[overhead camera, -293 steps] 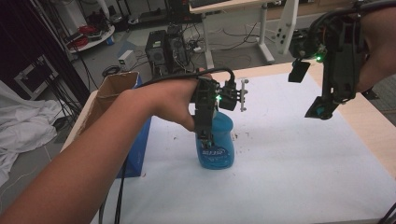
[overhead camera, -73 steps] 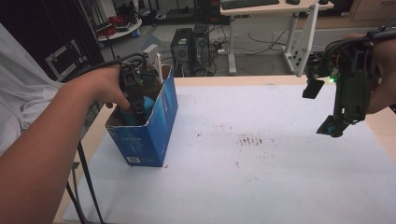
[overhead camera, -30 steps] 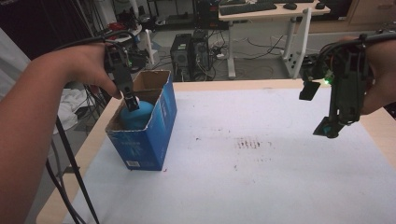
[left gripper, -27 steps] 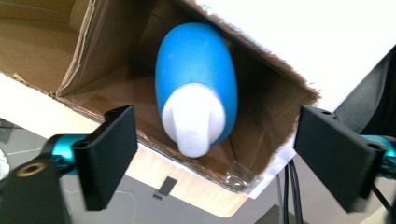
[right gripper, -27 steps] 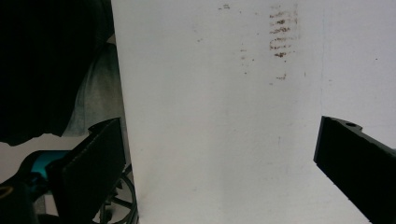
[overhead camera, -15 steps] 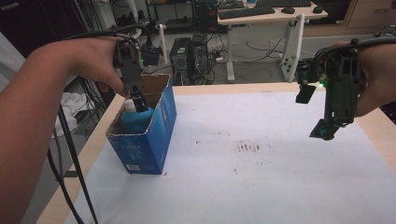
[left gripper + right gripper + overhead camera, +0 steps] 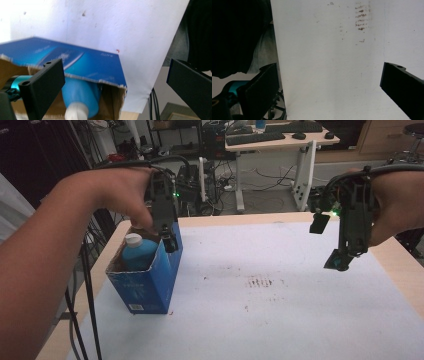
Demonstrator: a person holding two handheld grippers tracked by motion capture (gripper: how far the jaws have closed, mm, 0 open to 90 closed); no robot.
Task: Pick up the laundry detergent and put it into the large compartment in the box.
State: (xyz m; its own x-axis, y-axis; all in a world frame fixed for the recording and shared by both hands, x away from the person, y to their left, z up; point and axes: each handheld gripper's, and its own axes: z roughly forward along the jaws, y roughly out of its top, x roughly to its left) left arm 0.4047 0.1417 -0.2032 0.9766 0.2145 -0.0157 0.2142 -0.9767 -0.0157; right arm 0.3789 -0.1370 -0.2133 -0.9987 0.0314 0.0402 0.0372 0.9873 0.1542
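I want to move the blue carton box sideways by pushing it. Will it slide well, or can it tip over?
The blue carton box is taller than wide and its top is open, so a high push would probably tip it. The blue bottle inside adds weight, which may steady it. Its torn cardboard rim looks soft; pushing there could bend it. Push low.

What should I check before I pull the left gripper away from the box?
1. Blue bottle sits inside the blue box: ok.
2. Left gripper jaws have just been opening, nothing between them: ok.
3. Gripper clear of the box's rim: cannot tell, it hangs right at the edge.
4. Bottle's white cap on: ok.
5. Right gripper open, holding nothing, above the white table cover: ok.
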